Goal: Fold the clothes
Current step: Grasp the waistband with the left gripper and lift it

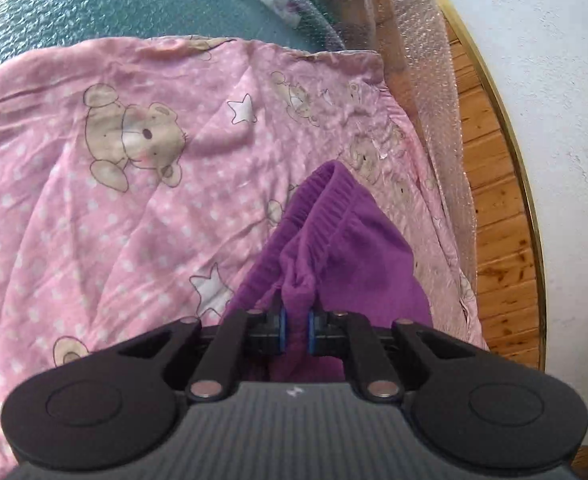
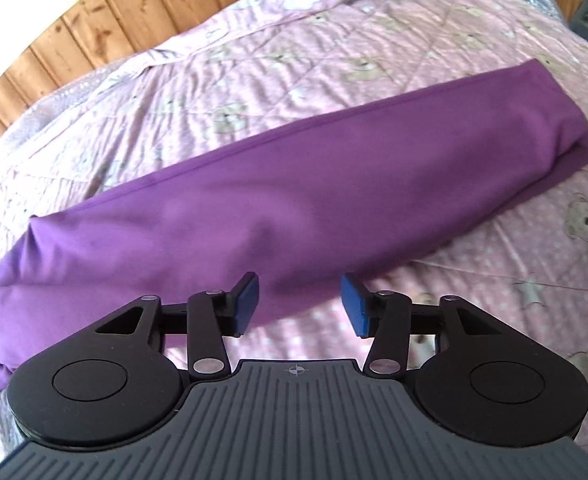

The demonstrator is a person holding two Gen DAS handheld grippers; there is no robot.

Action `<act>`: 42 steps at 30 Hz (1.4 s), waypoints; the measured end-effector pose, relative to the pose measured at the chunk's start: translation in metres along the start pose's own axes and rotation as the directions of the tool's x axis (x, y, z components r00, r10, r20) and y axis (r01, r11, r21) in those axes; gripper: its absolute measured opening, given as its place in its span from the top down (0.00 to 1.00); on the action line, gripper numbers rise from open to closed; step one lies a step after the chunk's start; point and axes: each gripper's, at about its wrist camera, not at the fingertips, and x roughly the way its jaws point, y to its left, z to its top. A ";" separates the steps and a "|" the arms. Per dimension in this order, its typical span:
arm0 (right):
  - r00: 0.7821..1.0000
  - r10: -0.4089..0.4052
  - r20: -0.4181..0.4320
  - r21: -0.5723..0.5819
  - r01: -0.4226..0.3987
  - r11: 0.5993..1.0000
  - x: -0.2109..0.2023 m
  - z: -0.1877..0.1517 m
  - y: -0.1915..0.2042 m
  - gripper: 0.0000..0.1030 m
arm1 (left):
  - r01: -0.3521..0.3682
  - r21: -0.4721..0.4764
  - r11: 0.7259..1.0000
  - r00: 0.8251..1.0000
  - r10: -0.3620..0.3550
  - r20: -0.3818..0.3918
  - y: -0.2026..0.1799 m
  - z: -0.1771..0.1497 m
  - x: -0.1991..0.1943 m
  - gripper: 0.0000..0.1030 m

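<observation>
The left gripper (image 1: pixel 296 326) pinches the gathered waistband of the purple trousers (image 1: pixel 325 232), which rise just ahead of its tips. The right gripper (image 2: pixel 301 306) hangs spread above the trousers' folded length (image 2: pixel 278 200), lying crosswise just beyond its pads (image 2: pixel 246 302) on the pink bear-print bedspread (image 2: pixel 473 264). No readable writing shows.

Both views are lit by soft, even daylight, and no hard shadows are cast. The white wall (image 1: pixel 553 80) in the left view is close to overexposed, and a faint sheen is seen on the bubble wrap (image 1: pixel 425 64). Strong fisheye bending is seen at the edges, where the wood boards (image 2: pixel 106 20) curve and dark corners show. The pink sheet (image 2: pixel 493 240) is slightly smeared by motion blur in the right view, and its far parts are washed out.
</observation>
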 end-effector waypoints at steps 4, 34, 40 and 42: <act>0.994 0.106 -0.032 0.046 -0.104 0.993 0.004 0.004 0.010 0.50 | 0.042 0.028 0.999 0.999 -0.041 -0.008 -0.008 0.005 -0.004 0.90; 0.954 0.227 -0.195 -0.114 -0.252 0.961 0.066 -0.013 0.102 0.53 | -0.068 0.116 0.991 0.994 0.077 -0.071 -0.016 0.034 -0.051 0.90; 0.947 0.218 -0.237 -0.149 -0.257 0.955 0.061 -0.013 0.103 0.50 | -0.168 0.172 0.971 0.969 0.194 -0.151 0.005 0.030 -0.025 0.83; 0.949 0.199 -0.245 -0.178 -0.245 0.953 0.055 -0.012 0.105 0.49 | -0.177 0.152 0.972 0.978 0.191 -0.084 0.007 0.024 -0.040 0.63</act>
